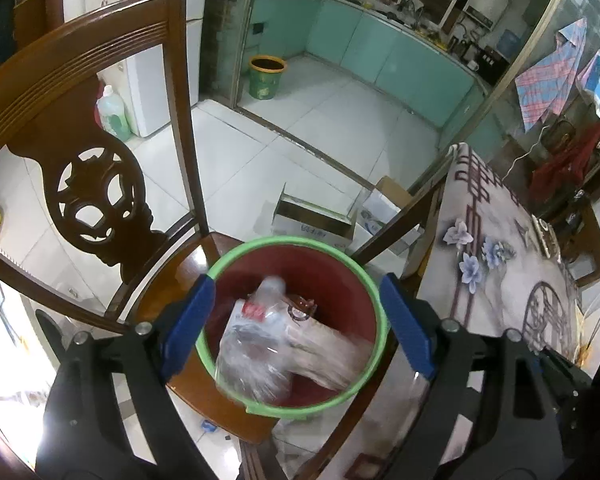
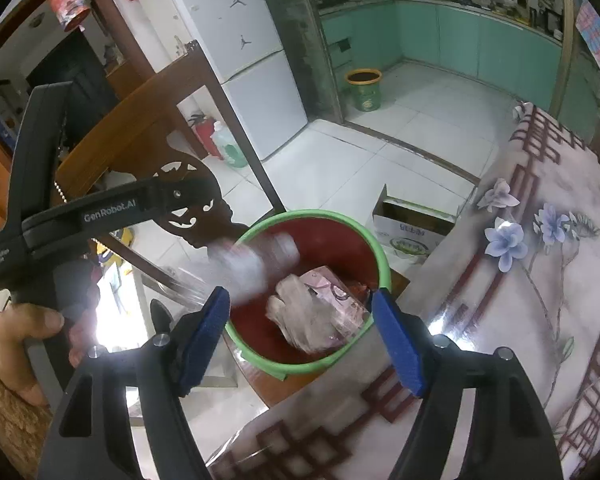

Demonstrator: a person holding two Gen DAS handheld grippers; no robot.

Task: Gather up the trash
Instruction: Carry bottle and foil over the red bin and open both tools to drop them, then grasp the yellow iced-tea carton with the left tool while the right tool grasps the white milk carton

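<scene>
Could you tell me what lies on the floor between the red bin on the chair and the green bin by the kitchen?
An open cardboard box on white tiles, in both wrist views.

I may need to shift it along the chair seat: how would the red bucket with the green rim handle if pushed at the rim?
The bucket would probably slide easily, since the chair seat looks glossy. It likely feels light: only a plastic bottle and crumpled wrappers inside. Pushed high, it might tip.
</scene>
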